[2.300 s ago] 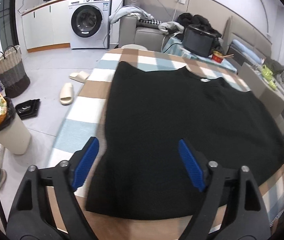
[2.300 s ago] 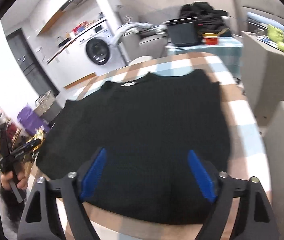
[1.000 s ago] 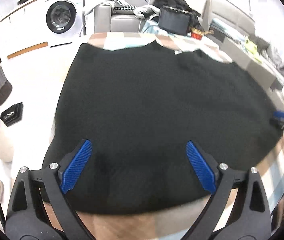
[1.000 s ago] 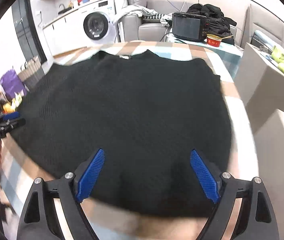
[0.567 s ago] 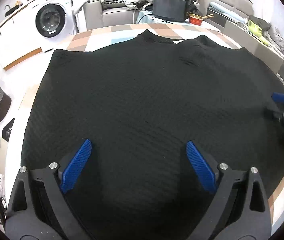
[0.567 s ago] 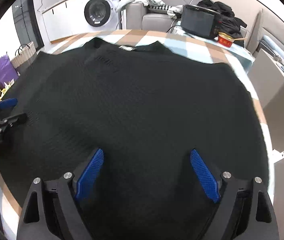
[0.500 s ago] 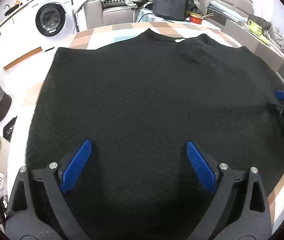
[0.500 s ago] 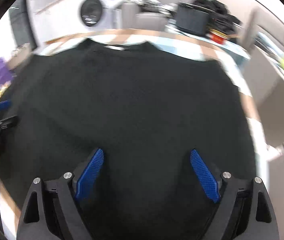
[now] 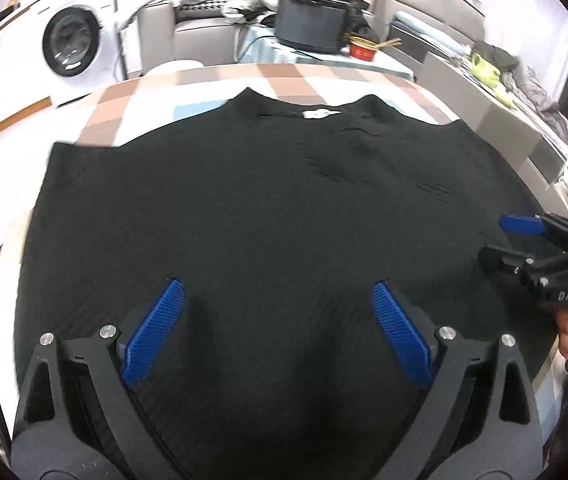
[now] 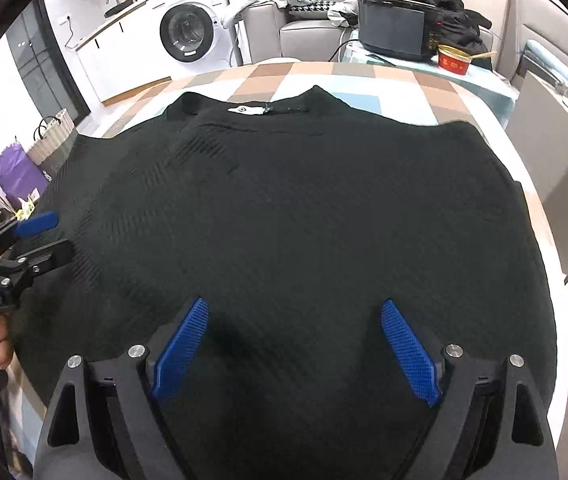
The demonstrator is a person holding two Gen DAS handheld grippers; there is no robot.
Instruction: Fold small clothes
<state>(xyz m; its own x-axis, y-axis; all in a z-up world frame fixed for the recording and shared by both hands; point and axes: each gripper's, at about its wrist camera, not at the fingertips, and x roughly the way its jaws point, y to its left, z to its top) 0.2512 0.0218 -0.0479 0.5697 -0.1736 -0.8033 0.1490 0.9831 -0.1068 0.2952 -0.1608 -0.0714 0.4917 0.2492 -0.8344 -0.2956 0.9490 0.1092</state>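
The jaws of the left gripper (image 9: 277, 330) and right gripper (image 10: 294, 350) are held wide, nothing between them, above the near hem of the black ribbed knit garment (image 9: 267, 208). It is spread flat, collar far, on the checked table (image 10: 324, 74), seemingly ready for folding.

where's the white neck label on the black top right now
The white label sits at the collar on the far edge of the black top, toward the washing machine, left of centre in the right wrist view.
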